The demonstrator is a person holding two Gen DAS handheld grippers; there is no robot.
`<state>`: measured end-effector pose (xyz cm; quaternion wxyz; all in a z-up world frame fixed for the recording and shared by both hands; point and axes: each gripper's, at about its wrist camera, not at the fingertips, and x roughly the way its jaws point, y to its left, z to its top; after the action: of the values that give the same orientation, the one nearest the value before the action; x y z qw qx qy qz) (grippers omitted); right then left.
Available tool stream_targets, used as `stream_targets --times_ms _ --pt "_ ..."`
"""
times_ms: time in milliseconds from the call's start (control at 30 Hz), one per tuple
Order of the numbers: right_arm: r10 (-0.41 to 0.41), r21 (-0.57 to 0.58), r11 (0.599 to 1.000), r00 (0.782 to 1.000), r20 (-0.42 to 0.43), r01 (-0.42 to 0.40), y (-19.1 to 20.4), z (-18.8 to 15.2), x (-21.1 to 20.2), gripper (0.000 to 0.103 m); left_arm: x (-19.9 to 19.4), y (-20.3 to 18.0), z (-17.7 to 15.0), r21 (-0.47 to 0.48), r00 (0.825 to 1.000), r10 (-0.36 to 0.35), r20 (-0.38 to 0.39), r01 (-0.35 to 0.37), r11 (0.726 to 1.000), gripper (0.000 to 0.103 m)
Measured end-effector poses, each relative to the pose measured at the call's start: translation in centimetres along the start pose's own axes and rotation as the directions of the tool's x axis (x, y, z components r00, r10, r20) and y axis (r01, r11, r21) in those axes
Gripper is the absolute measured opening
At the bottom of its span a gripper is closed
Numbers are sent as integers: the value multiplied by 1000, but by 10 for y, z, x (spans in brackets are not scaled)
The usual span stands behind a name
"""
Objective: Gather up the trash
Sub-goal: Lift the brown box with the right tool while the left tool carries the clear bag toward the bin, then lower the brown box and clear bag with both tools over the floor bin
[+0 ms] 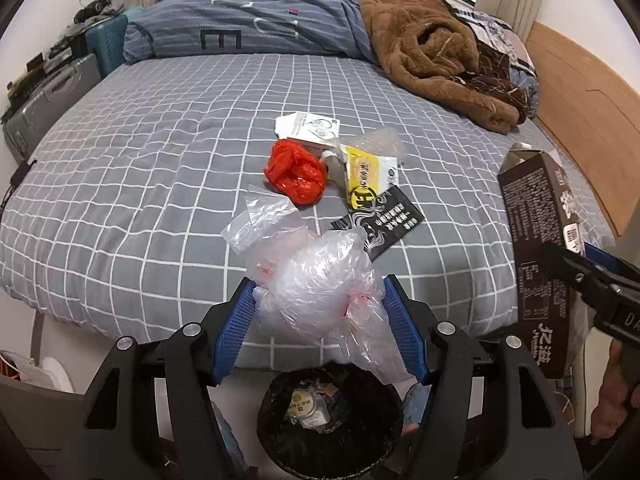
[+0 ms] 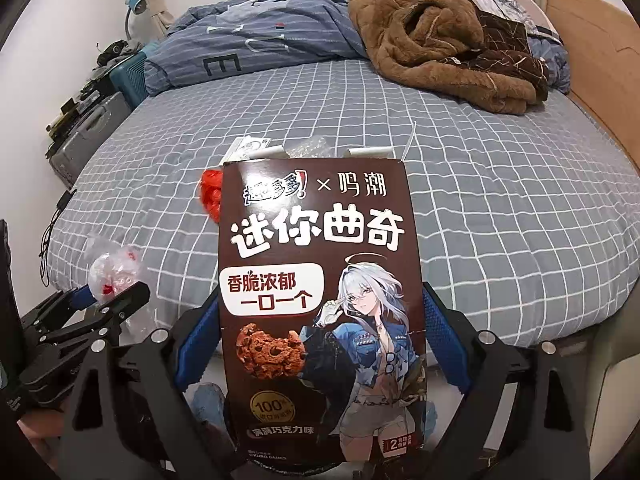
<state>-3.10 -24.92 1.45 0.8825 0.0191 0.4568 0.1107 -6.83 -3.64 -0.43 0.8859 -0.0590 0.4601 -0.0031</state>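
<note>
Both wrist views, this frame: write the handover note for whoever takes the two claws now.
Left claw: shut on a clear plastic bag, above the black bin at the bed's foot.
Right claw: shut on a brown cookie box.
Done: both pieces lifted off the bed; some trash already in the bin.
Left: drop both in the bin, then collect the red bag, white card, yellow packet, black wrapper and clear plastic scraps from the bedspread.
</note>
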Motion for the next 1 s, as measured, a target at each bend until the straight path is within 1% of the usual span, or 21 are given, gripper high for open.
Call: stream_targets --times_ms 367,600,733,933,1000 --pt "25 2 1000 1000 3 -25 9 -28 -13 87 -19 -1 -20 3 1000 -6 9 6 1000 63" --pt "27 -9 1000 1000 -4 -27 20 -49 -16 87 -25 3 -35 5 1000 -2 3 2 1000 63" --pt "29 -10 1000 1000 -5 -29 22 -54 -16 87 -28 4 -45 7 1000 -4 0 4 1000 63" --pt "27 -13 1000 1000 -13 -27 29 -77 -16 87 -27 7 -60 2 1000 -5 -11 5 1000 63" --pt "52 -9 999 998 -24 -52 30 -84 -15 87 -25 8 -67 3 1000 -8 -15 8 1000 63"
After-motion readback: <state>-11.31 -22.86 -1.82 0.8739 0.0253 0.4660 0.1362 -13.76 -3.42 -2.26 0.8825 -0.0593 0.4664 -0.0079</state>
